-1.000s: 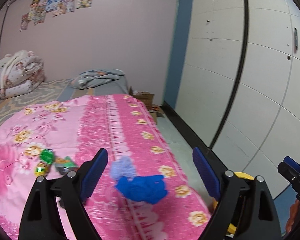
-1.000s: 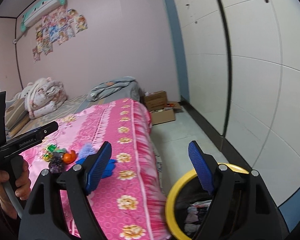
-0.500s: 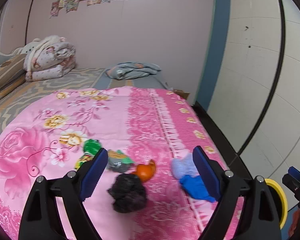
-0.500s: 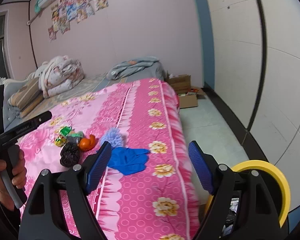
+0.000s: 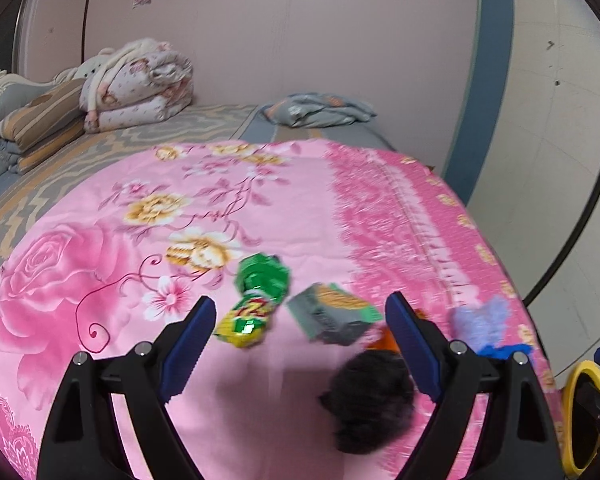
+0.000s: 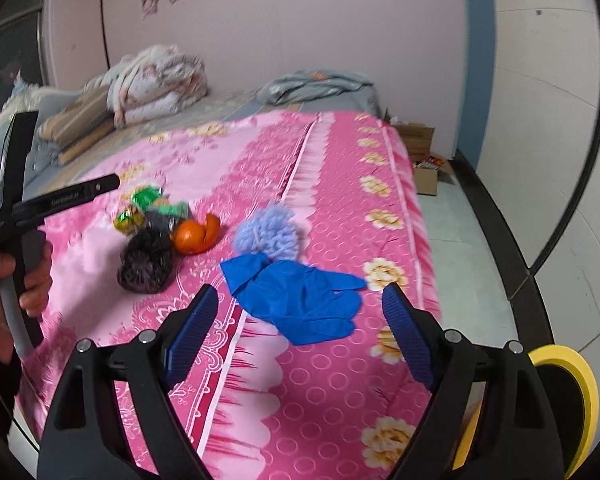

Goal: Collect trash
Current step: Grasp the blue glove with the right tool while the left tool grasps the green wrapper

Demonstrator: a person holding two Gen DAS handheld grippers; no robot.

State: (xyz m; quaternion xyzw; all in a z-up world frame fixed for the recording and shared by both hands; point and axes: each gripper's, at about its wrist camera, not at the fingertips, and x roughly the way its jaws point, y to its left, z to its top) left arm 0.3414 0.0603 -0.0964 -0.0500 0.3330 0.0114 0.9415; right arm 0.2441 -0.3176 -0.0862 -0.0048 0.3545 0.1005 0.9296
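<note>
The left gripper (image 5: 300, 320) stands wide with nothing between its pads. It angles down over the pink bedspread (image 5: 100, 264), and a yellow-green wrapper (image 5: 246, 320) and a grey packet (image 5: 332, 314) lie in the gap ahead of the tips, so either one is lined up for a straight downward close. A green wrapper (image 5: 264, 276) sits just beyond them, and a dark wad (image 5: 370, 404) lies near the right finger, partly behind it.

The right gripper (image 6: 300, 316) is also wide and empty; its jaws have just been opening further. The blue glove (image 6: 300, 300) lies flat on the spread directly in front of the gap, which suggests the wider spread is meant to straddle it. Just behind the glove rests a pale purple tuft (image 6: 270, 234), touching it or nearly so. Orange peel (image 6: 194, 236) sits to the tuft's left, next to the dark wad.

All the trash is gathered in one cluster near the bed's edge, within reach of both tools. A yellow-rimmed bin (image 6: 576, 384) stands on the floor just beside that edge, under the right gripper, probably so each piece needs only a short carry. A hand (image 6: 10, 280) holds the left tool's handle at the frame's left.
</note>
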